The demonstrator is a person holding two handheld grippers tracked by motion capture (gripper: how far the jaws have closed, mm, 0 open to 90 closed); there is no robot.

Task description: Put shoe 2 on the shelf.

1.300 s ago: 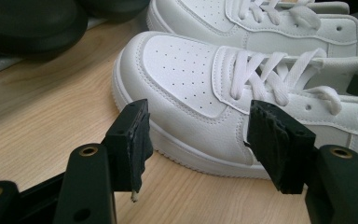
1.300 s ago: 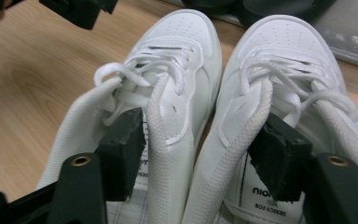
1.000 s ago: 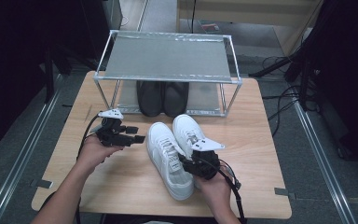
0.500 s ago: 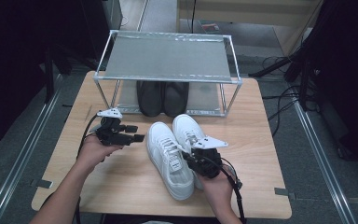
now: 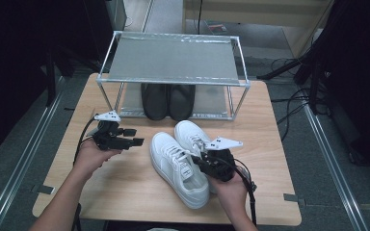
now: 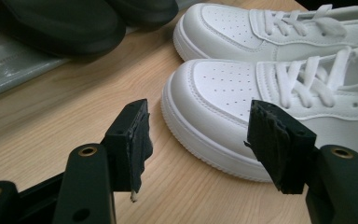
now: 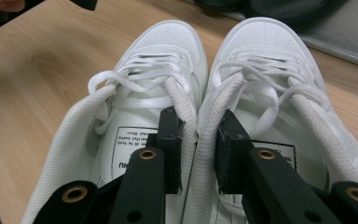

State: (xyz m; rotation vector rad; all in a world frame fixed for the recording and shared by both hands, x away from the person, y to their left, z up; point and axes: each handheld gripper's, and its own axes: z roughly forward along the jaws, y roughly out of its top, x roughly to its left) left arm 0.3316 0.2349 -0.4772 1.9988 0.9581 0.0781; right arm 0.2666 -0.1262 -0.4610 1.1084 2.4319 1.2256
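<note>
A wooden worktop (image 5: 125, 192) stands among dark surroundings. At its far edge stands a metal rack (image 5: 173, 62), with a pair of black shoes (image 5: 167, 100) under its shelf. In front of it, mid-worktop, two white sneakers (image 5: 180, 166) lie side by side, touching. The right gripper (image 7: 198, 144) has just been closing; its jaws pinch the sneakers' two inner collars together. The left gripper (image 6: 196, 140) hovers beside the toes, jaws spread with nothing between them.
</note>
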